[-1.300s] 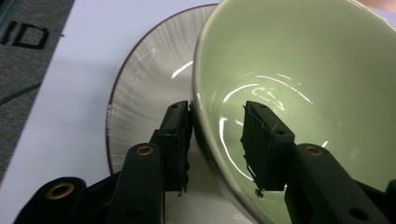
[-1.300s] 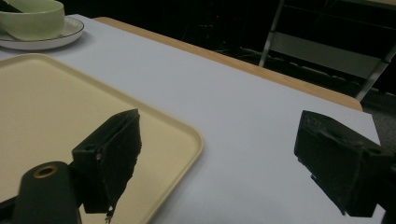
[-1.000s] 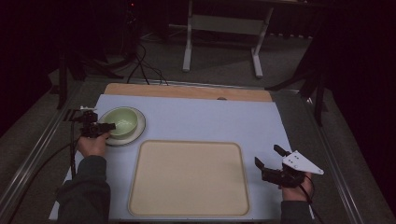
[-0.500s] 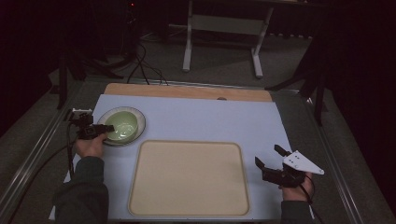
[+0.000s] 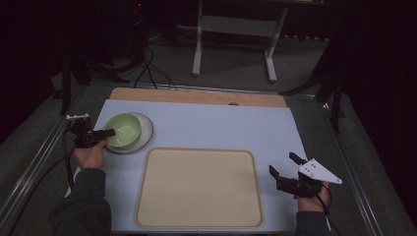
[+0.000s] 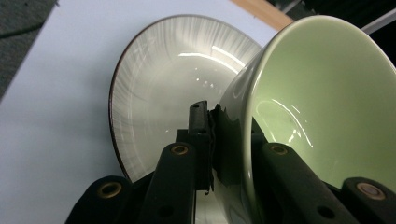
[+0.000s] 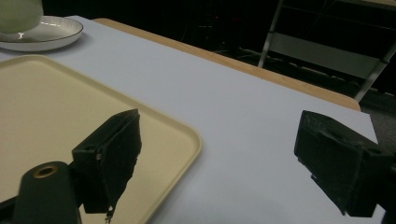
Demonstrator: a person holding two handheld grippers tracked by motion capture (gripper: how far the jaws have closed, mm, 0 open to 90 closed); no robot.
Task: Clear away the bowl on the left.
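A pale green bowl [image 5: 124, 129] hangs tilted over a white plate with a dark rim [image 5: 145, 135] at the table's left. My left gripper [image 5: 109, 132] is shut on the bowl's near rim. In the left gripper view one jaw presses outside the bowl [image 6: 317, 93] and the other inside it, with the plate [image 6: 159, 93] below; the gripper [image 6: 224, 121] pinches the wall. My right gripper [image 5: 282, 164] stands open over the mat, right of the cream tray [image 5: 196, 187]. In the right gripper view nothing lies between the jaws of the gripper [image 7: 219, 149].
The tray [image 7: 56, 102] lies in the middle front of the light blue mat [image 5: 216, 123]. A wooden strip [image 5: 196, 97] runs along the mat's far edge. A metal stand [image 5: 233, 29] and cables are on the floor beyond the table.
The left gripper has taken hold of the bowl's rim. The bowl now stands higher, tilted and a little left of the plate's centre. The right gripper has stayed put.
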